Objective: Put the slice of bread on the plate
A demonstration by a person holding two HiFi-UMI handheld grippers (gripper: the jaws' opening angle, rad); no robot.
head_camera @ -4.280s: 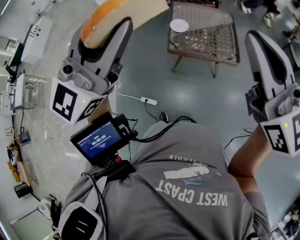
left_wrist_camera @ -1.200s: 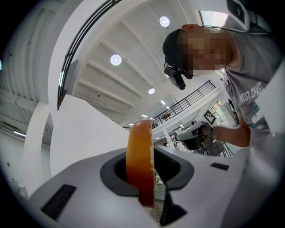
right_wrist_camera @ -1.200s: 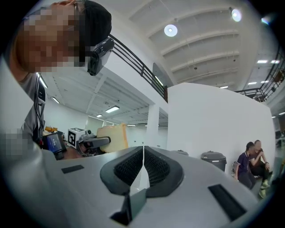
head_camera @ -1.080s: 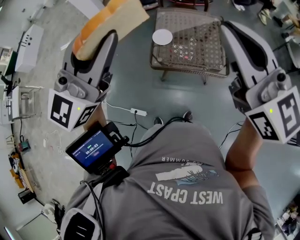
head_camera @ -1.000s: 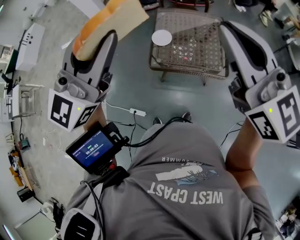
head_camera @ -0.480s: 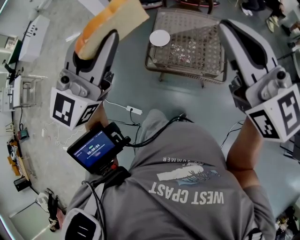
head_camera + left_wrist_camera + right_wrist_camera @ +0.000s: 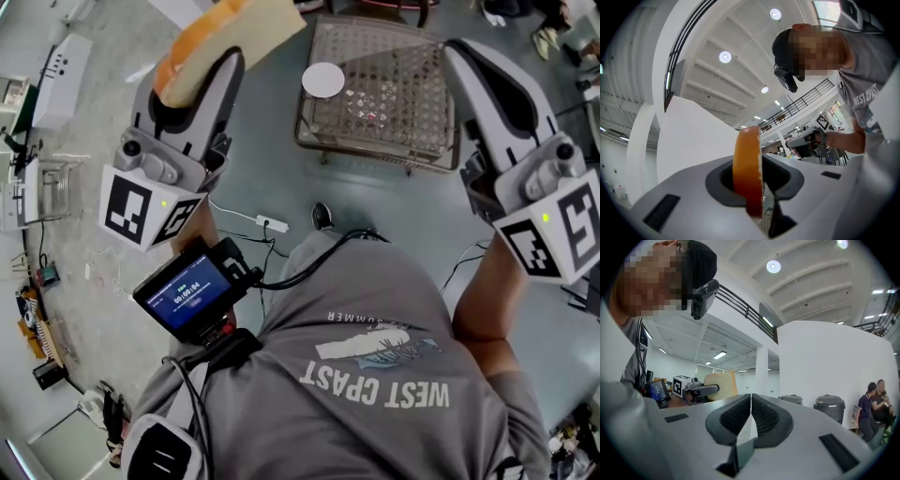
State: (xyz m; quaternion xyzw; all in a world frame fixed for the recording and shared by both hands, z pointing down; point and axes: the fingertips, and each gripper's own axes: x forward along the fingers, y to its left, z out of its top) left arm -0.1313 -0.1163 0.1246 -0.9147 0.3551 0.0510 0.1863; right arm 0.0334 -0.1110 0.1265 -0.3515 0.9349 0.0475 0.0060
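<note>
Since the earliest frame the brown wicker counter (image 7: 394,141) has drawn closer, and the right hand-held gripper (image 7: 466,58) now hangs over its right edge, jaws clenched on nothing. Left of the counter, the left hand-held gripper (image 7: 208,67) grasps the orange-crusted slice of bread (image 7: 230,28). A small round white plate (image 7: 323,80) sits at the counter's left corner. The grey T-shirt (image 7: 375,412) reads "SUMMER" and "WEST". The counter stands on a glossy grey floor (image 7: 375,202).

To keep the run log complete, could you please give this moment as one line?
left gripper: shut on bread slice | right gripper: shut, empty | plate: bare, on table | placing: not yet done
</note>
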